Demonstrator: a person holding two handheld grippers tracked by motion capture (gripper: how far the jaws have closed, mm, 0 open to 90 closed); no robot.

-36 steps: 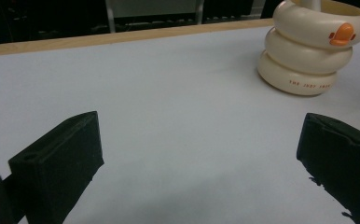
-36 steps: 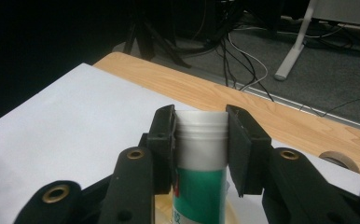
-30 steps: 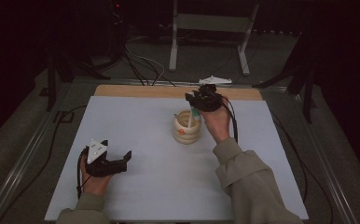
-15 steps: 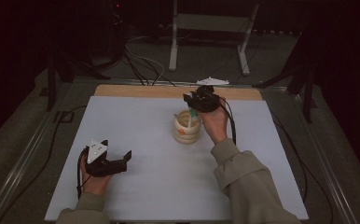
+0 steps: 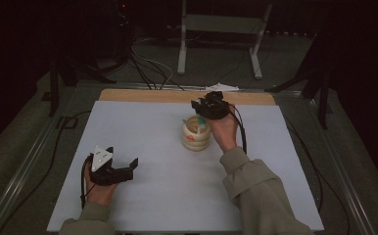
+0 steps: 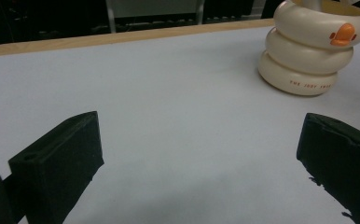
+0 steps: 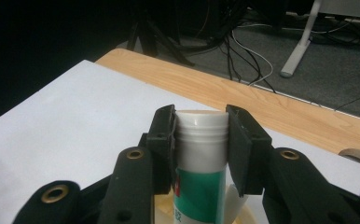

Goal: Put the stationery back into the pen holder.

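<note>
Right gripper [image 7: 201,140] gripping tube [image 7: 201,186] by white cap end, tube hanging between fingers [image 7: 162,140] over holder [image 5: 196,133] mouth. Judging: either placing or pulling out, can't tell which; tube not clear of holder. Left gripper [image 6: 197,154] idling, jaws spread, nothing between.

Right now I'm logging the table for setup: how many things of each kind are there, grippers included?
Grippers: 2, the left gripper and the right gripper
Cream ringed cup: 1
Green and white tube: 1
Total: 4
</note>
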